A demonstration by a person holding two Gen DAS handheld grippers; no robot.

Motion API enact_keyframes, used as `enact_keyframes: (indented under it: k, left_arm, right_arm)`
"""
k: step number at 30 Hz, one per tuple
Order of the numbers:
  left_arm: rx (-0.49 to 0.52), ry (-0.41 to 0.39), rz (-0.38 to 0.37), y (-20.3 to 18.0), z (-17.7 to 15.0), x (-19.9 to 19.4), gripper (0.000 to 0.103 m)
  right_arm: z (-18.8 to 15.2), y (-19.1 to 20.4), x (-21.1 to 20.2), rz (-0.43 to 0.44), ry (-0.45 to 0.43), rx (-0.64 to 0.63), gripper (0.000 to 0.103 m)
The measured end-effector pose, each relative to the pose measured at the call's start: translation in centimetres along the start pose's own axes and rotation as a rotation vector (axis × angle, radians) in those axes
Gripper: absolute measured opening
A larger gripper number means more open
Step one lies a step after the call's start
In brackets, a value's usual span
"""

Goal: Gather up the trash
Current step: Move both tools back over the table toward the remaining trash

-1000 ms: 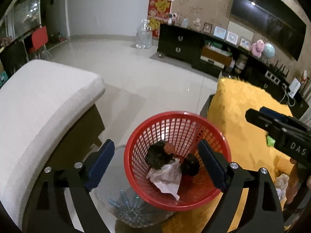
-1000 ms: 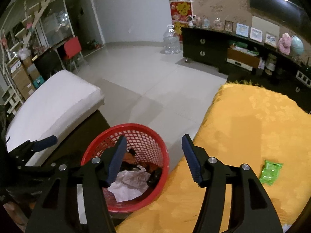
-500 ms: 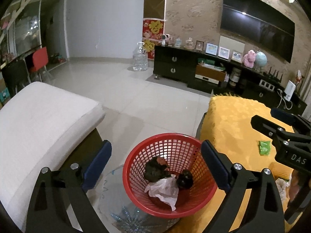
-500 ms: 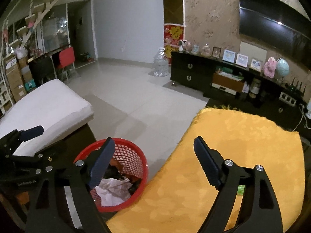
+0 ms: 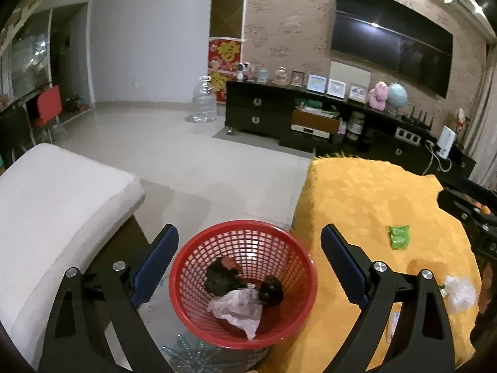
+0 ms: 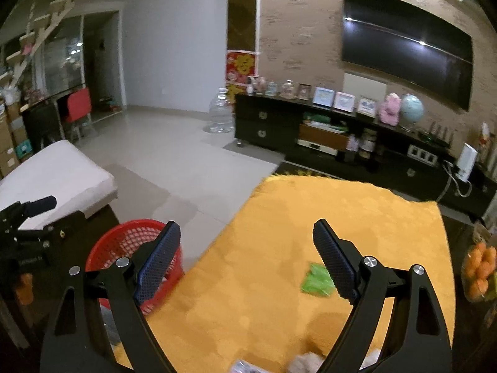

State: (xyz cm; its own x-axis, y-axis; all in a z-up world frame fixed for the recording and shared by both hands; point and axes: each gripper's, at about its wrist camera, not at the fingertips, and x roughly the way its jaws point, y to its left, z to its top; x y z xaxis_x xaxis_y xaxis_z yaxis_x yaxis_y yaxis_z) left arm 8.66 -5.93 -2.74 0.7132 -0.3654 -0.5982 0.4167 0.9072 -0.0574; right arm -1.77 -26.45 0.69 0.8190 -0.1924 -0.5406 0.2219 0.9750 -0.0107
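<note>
Over the yellow table [image 6: 279,279], right gripper [image 6: 247,261] jaws have just been opening, nothing between them; left gripper [image 5: 248,264] is hanging spread over the red basket [image 5: 198,317]. Green wrapper [image 6: 316,279] is lying flat by the right finger: likely skidding or getting missed when pinched.

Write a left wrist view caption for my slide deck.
Open left gripper above red basket of trash; green wrapper on yellow cloth.

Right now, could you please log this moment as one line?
right hand-held gripper: open, just widened, empty | green wrapper: on yellow cloth | red basket: holds trash
</note>
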Motion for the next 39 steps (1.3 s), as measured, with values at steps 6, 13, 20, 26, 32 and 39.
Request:
enact_keyframes:
  k: [6, 13, 20, 26, 32, 39]
  left_arm:
    - [0.038, 0.008, -0.042, -2.2, -0.4, -0.1, 0.090]
    - [0.103, 0.027, -0.092, -5.4, -1.1, 0.1, 0.090]
    - [0.171, 0.062, -0.146, -8.6, -2.5, 0.5, 0.090]
    - [0.249, 0.110, -0.198, -11.9, -4.3, 1.2, 0.090]
    - [0.304, 0.184, -0.265, -15.1, -6.4, 2.3, 0.090]
    - [0.361, 0.273, -0.351, -18.5, -9.2, 3.2, 0.090]
  right_arm:
    - [-2.2, -2.9, -2.1, -0.068, 0.016, 0.045, 0.085]
    - [-5.3, -6.6, -4.8, -0.123, 0.034, 0.149, 0.085]
    - [-7.1, -9.1, -6.5, -0.170, 0.037, 0.211, 0.085]
    - [-7.9, -10.9, -7.1, -0.201, 0.038, 0.242, 0.085]
    - [-8.6, -12.5, -7.8, -0.219, 0.035, 0.265, 0.085]
    - [-9.2, -13.9, -8.4, -0.247, 0.039, 0.284, 0.085]
